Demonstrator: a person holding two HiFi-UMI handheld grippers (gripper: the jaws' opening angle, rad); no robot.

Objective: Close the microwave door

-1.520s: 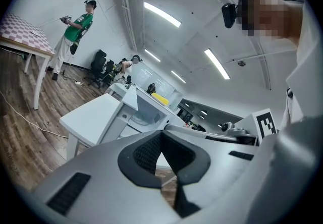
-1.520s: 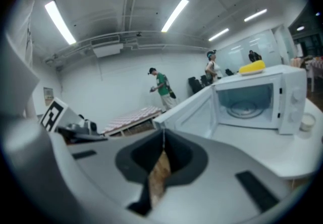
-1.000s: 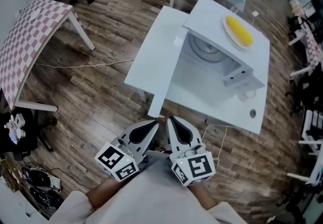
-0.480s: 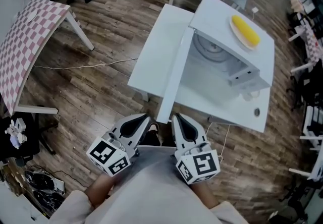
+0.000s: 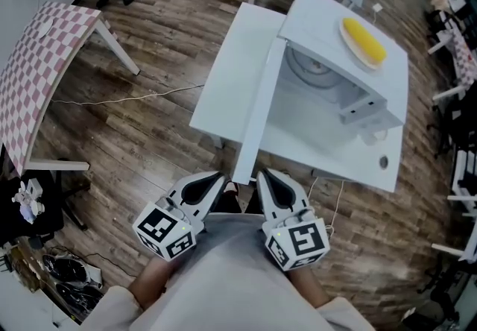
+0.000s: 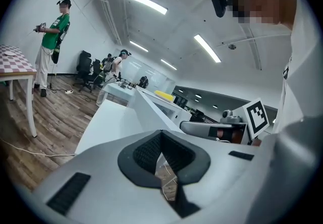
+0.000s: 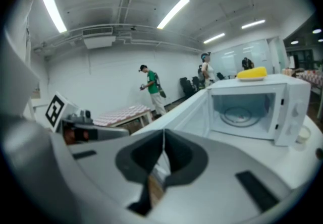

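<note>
Head view has the left gripper (image 5: pixel 220 176) low in frame, jaws pressed together on nothing. The free edge of the wide-open microwave door (image 5: pixel 258 109) sits just right of it. The right gripper (image 5: pixel 261 172), likewise closed and empty, comes next, with the microwave (image 5: pixel 320 20) on the white table (image 5: pixel 223 83) beyond.

Over the last second we have drawn our two grippers apart. The left gripper (image 5: pixel 212 179) and right gripper (image 5: pixel 265 175) had their tips nearly touching just below the near corner of the open door (image 5: pixel 235 91). Now they sit one on each side of that corner, and the left has swung outward more. Both have slid slightly lower in the head view. The microwave (image 5: pixel 317 13) appears a little further right and higher there.
</note>
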